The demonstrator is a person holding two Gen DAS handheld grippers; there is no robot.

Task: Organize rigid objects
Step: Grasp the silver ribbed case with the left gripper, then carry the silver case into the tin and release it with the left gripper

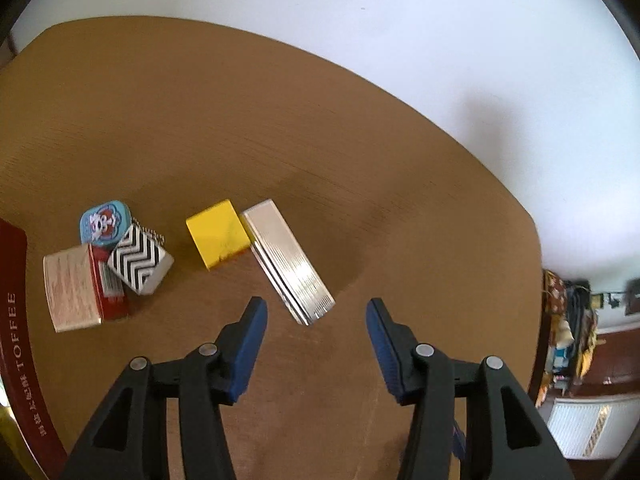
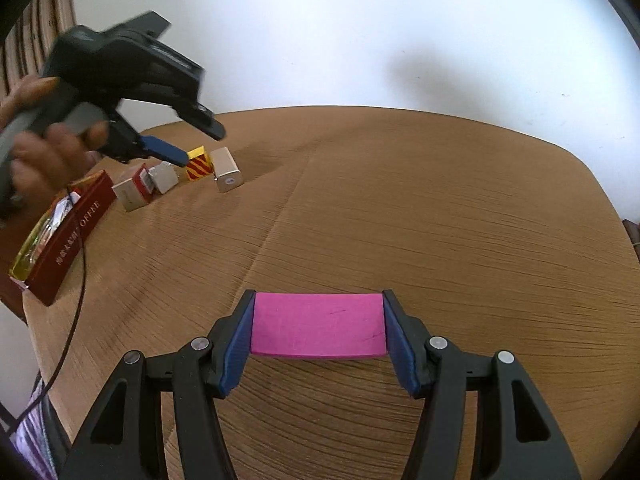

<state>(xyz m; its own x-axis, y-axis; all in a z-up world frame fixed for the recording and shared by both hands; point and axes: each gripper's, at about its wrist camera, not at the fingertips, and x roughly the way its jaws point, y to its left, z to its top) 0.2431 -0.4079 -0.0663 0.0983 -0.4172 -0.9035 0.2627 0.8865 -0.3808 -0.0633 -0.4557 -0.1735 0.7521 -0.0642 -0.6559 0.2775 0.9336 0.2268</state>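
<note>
My left gripper (image 1: 316,304) is open and empty, just above the table, near the end of a long silver box (image 1: 289,266). A yellow box (image 1: 218,234) lies against the silver box's left side. Further left sit a black-and-white zigzag box (image 1: 141,260), a blue cartoon tin (image 1: 105,224) and a red-and-cream box (image 1: 80,288). My right gripper (image 2: 319,322) is shut on a magenta block (image 2: 318,325), held over the table. In the right wrist view the left gripper (image 2: 166,151) hovers over the yellow box (image 2: 199,165) and silver box (image 2: 226,170).
A dark red toffee box (image 2: 68,240), open with wrappers inside, lies at the left table edge; it also shows in the left wrist view (image 1: 16,344). The round wooden table (image 2: 440,220) stands against a white wall. A cable (image 2: 80,280) hangs at the left.
</note>
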